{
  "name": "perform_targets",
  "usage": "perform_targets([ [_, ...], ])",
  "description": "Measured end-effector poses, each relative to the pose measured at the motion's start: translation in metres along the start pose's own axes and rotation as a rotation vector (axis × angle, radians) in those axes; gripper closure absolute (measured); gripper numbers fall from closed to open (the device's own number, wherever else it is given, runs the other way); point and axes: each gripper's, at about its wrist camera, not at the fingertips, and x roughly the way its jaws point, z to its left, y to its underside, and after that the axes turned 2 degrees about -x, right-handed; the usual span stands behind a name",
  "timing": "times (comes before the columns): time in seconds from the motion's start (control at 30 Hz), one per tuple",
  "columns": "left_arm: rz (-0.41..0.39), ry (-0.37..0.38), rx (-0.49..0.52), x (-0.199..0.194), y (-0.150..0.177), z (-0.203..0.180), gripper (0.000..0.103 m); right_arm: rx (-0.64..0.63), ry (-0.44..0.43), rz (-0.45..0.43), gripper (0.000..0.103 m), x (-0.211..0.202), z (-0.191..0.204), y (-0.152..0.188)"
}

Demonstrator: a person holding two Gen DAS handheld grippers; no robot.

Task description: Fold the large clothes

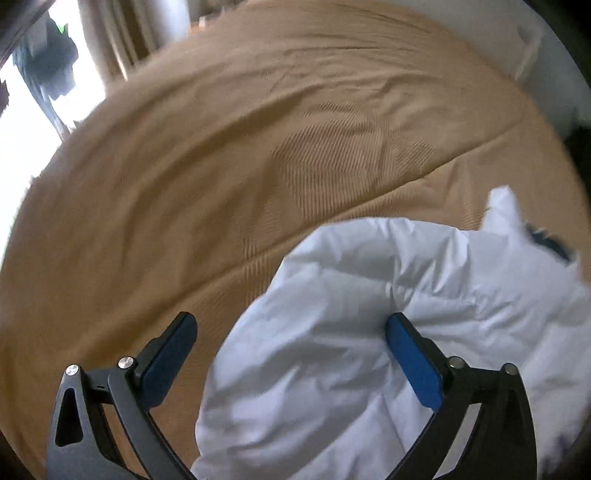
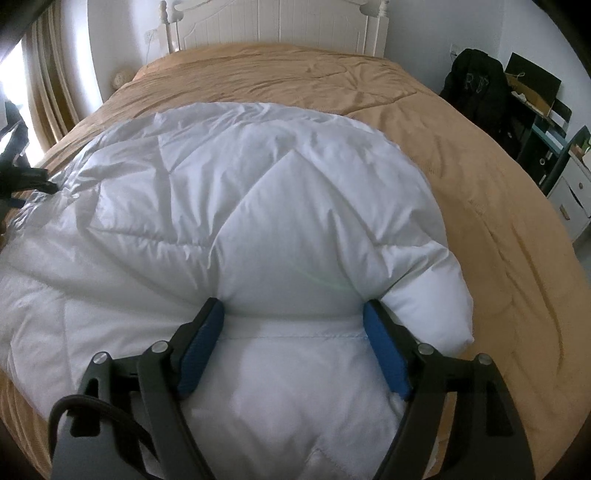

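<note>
A large white quilted piece (image 2: pixel 258 184) lies folded on the bed, its rounded fold edge towards the headboard. My right gripper (image 2: pixel 293 308) points down into it with jaws wide; a puffy bulge of the white quilted piece sits between the blue pads (image 2: pixel 201 347), and the tips dent its sides without clamping it. In the blurred left wrist view, my left gripper (image 1: pixel 290 321) stands open over a rumpled end of the white quilted piece (image 1: pixel 332 295); its right pad (image 1: pixel 413 362) rests against the cloth and its left finger is over bare bedspread.
A tan bedspread (image 2: pixel 480 184) covers the whole bed (image 1: pixel 166 184). A white headboard (image 2: pixel 280 26) stands at the far end. Black bag (image 2: pixel 476 85), shelves and a white cabinet (image 2: pixel 569 195) stand to the right. Curtains (image 1: pixel 122 37) and a bright window (image 1: pixel 22 147) are on the left.
</note>
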Motion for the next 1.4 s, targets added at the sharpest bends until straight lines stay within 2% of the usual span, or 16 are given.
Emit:
perform_targets([
  [0.13, -0.093, 0.154, -0.053, -0.048, 0.023, 0.03, 0.011, -0.008, 0.019, -0.009, 0.024, -0.012, 0.001, -0.001],
  [0.2, -0.171, 0.197, -0.011, -0.083, 0.059, 0.037, 0.01, -0.027, 0.044, -0.026, 0.024, -0.027, 0.002, 0.0],
  [0.3, -0.208, 0.162, 0.05, -0.108, 0.115, 0.035, 0.004, -0.051, 0.11, -0.075, 0.018, -0.062, 0.0, 0.005],
  [0.43, -0.109, 0.134, 0.091, -0.107, 0.16, 0.04, 0.003, -0.022, 0.103, -0.008, 0.008, -0.087, -0.011, 0.009],
  [0.47, -0.086, 0.134, 0.08, -0.105, 0.168, 0.045, 0.003, -0.006, 0.083, 0.027, 0.0, -0.088, -0.017, 0.01],
  [0.53, -0.044, 0.178, 0.029, -0.095, 0.176, 0.063, 0.003, 0.053, 0.021, 0.087, 0.0, -0.09, -0.034, 0.014],
  [0.63, 0.032, 0.38, -0.114, -0.081, 0.183, 0.1, 0.003, 0.23, -0.105, 0.139, 0.0, -0.089, -0.075, 0.03],
  [0.83, 0.095, 0.617, -0.237, -0.05, 0.194, 0.105, 0.003, 0.589, -0.442, 0.203, 0.0, -0.045, -0.131, 0.073],
  [1.0, 0.085, 0.665, -0.291, -0.033, 0.189, 0.088, 0.001, 0.637, -0.663, 0.256, 0.0, 0.005, -0.104, 0.069],
  [1.13, 0.043, 0.656, -0.333, -0.028, 0.185, 0.08, 0.003, 0.587, -0.637, 0.269, 0.0, 0.026, -0.076, 0.051],
  [1.17, 0.019, 0.613, -0.33, -0.03, 0.184, 0.076, 0.016, 0.599, -0.611, 0.25, 0.011, 0.026, -0.073, 0.047],
  [1.2, 0.002, 0.585, -0.321, -0.032, 0.184, 0.072, 0.027, 0.609, -0.602, 0.232, 0.031, 0.023, -0.073, 0.047],
  [1.23, -0.023, 0.551, -0.301, -0.039, 0.183, 0.066, 0.033, 0.615, -0.617, 0.21, 0.038, 0.015, -0.072, 0.045],
  [1.27, -0.039, 0.536, -0.289, -0.044, 0.183, 0.063, 0.046, 0.619, -0.623, 0.191, 0.048, 0.007, -0.073, 0.044],
  [1.3, -0.063, 0.519, -0.267, -0.054, 0.187, 0.058, 0.054, 0.616, -0.629, 0.174, 0.055, -0.003, -0.071, 0.043],
  [1.4, -0.104, 0.479, -0.212, -0.082, 0.196, 0.051, 0.063, 0.588, -0.625, 0.159, 0.062, -0.027, -0.064, 0.041],
])
